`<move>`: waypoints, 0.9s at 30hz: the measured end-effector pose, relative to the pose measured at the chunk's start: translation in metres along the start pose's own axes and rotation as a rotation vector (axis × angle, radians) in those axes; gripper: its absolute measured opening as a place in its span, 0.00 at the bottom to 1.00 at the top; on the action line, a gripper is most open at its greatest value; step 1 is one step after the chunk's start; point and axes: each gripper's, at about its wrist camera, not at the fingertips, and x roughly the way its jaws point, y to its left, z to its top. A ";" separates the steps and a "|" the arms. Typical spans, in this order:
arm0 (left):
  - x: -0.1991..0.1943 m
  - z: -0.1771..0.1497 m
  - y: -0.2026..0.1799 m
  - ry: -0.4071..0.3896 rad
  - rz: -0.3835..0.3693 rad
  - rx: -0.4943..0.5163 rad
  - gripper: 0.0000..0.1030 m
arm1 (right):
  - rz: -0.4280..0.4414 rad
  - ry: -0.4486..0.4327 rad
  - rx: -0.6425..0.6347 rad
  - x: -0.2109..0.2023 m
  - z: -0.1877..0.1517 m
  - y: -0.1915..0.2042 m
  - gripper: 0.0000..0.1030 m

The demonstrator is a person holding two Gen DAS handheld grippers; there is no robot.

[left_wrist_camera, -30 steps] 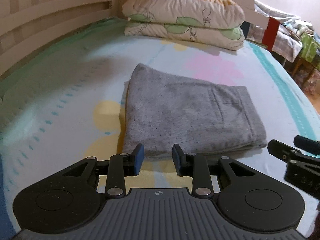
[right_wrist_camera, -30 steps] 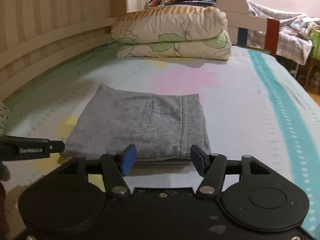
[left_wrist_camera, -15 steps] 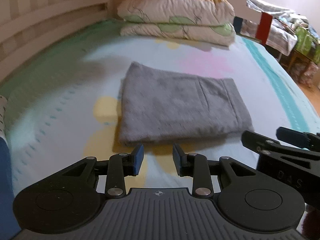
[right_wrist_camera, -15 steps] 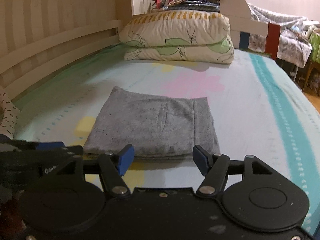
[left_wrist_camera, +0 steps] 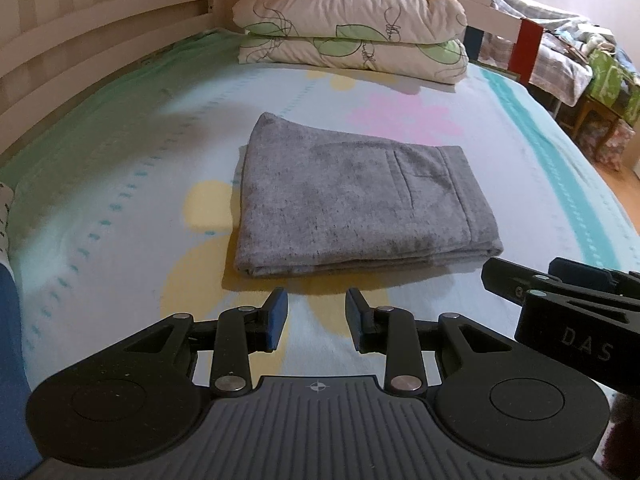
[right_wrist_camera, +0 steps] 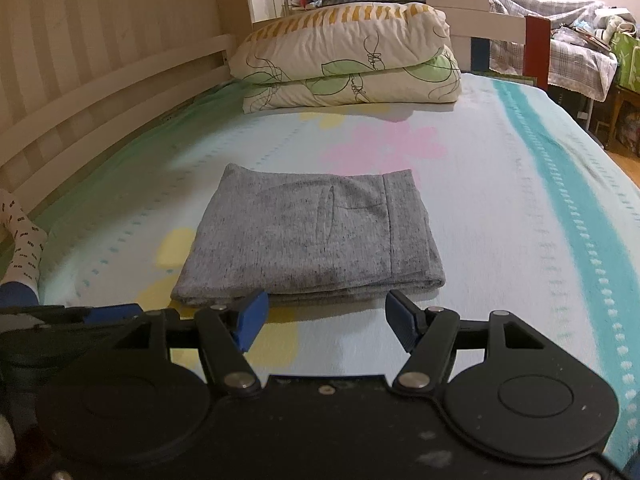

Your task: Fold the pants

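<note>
We are looking down the length of a bed (left_wrist_camera: 120, 184) whose sheet is showing pale blue, yellow and pink patches and a teal stripe along the right side. The grey pants (left_wrist_camera: 356, 200) are lying folded into a thick, neat rectangle in the middle of the sheet, with a stitched pocket outline facing up and the stacked fold edges turned toward us (from the right wrist view the same bundle (right_wrist_camera: 312, 240) is sitting square, its layered edge nearest the camera).

The left gripper (left_wrist_camera: 316, 316) is hovering just short of the near edge of the pants, its blue pads standing apart with a moderate gap and nothing between them; it is touching neither the cloth nor, as far as we can tell, the sheet. The right gripper (right_wrist_camera: 324, 316) is likewise holding its pads wide apart and empty, just in front of the bundle's near edge, and its black frame is also showing at the right edge of the left wrist view. The left tool's body is peeking into the lower left corner of the right wrist view.

At the far end, a folded floral quilt (left_wrist_camera: 352, 28) is resting against the white headboard, well apart from the pants. A white slatted rail (right_wrist_camera: 104, 92) is running along the left side of the bed. A patterned sock (right_wrist_camera: 22, 236) on a foot is showing at the left edge, beside the rail.
</note>
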 end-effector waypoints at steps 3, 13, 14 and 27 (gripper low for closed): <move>0.000 -0.001 0.000 0.000 0.000 -0.001 0.30 | 0.003 0.007 0.006 0.000 -0.002 0.001 0.67; -0.003 -0.003 -0.001 0.002 -0.005 -0.005 0.30 | 0.017 0.022 0.013 -0.002 -0.006 0.000 0.67; -0.003 -0.003 -0.001 0.003 -0.005 -0.005 0.30 | 0.017 0.022 0.014 -0.002 -0.006 0.000 0.67; 0.000 -0.003 -0.001 0.015 0.002 -0.006 0.30 | 0.024 0.035 0.028 -0.001 -0.008 -0.001 0.67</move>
